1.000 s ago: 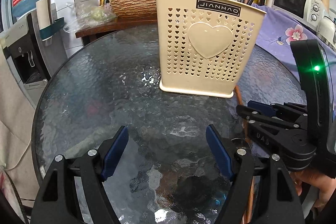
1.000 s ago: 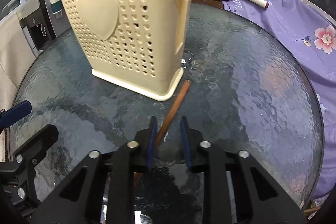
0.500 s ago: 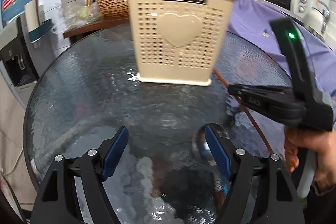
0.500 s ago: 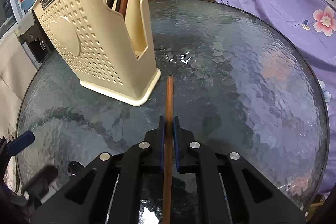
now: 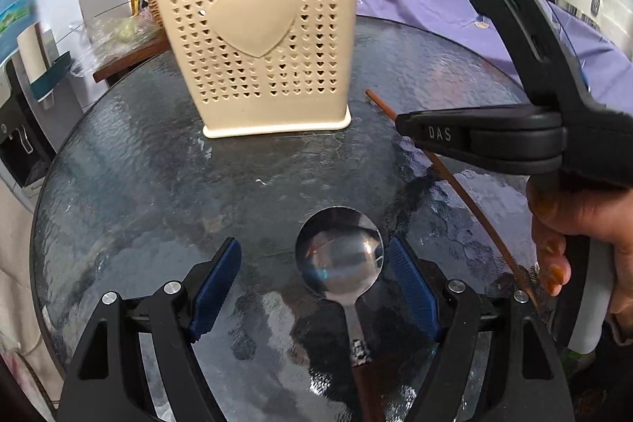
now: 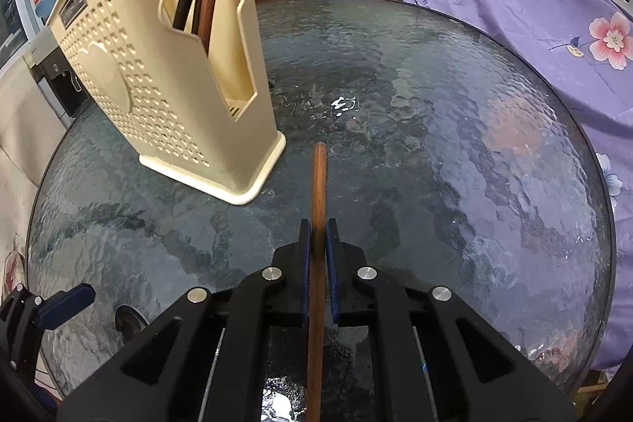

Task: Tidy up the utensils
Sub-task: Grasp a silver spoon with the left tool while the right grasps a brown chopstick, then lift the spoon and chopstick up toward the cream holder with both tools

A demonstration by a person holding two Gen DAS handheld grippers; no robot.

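Right tongs [image 6: 315, 248] clamp the wooden chopstick [image 6: 318, 192] low beside the holder [image 6: 166, 82], left tongs [image 5: 316, 287] gape around the spoon [image 5: 339, 256] on the surface [image 5: 158, 184]; a thin grip could let it swivel and miss the slot.

Utensil holder [image 6: 170, 74] blocks left; bare glass table [image 6: 455, 129] seemingly open rightward.

Left tool [image 5: 314, 279]: pitched steeply downward, blue pads [image 5: 215, 283] spread wide, nothing pressed between them. Right tool [image 6: 316, 256]: pitched downward likewise, pads clamped tight on a thin wooden stick [image 6: 318, 208]. My right hand [image 5: 581, 236]: fingers wrapped round its grip.
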